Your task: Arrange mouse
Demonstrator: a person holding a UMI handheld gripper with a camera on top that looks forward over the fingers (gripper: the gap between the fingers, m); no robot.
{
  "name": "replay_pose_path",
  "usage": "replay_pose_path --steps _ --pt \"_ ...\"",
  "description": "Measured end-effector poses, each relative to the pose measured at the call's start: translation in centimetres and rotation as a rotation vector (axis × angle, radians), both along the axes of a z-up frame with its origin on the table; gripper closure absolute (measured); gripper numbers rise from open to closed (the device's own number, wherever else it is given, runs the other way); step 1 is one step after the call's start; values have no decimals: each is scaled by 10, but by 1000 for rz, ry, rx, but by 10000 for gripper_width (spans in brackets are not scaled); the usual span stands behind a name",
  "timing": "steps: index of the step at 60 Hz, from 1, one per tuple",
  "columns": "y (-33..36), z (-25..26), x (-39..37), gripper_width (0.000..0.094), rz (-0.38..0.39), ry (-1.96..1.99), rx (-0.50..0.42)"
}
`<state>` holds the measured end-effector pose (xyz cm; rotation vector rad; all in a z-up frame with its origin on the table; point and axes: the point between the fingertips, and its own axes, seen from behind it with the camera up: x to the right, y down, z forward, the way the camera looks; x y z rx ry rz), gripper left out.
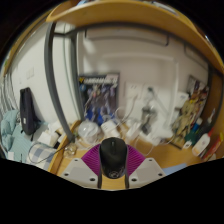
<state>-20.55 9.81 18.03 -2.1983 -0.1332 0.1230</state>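
A black computer mouse (113, 157) sits between my two fingers, its sides against the magenta pads (92, 158). My gripper (113, 160) is shut on the mouse and holds it above a wooden desk (170, 157). The mouse's front points away from me toward the back of the desk.
The desk is cluttered: a clear plastic bag (90, 131) and cables just beyond the mouse, a black bag (29, 110) at the left, figurines and small items (188, 122) at the right. A poster (100, 95) hangs on the white wall behind.
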Motion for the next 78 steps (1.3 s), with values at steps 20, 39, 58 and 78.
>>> replay_pose_path --steps 20,39,58,78 --pt "-18 64 214 612 -121 -42 140" --pt "-67 -110 274 613 -126 -99 -156" --pt "-87 -193 258 574 -139 -46 -245" --pt "-106 -183 261 69 -160 -93 -277"
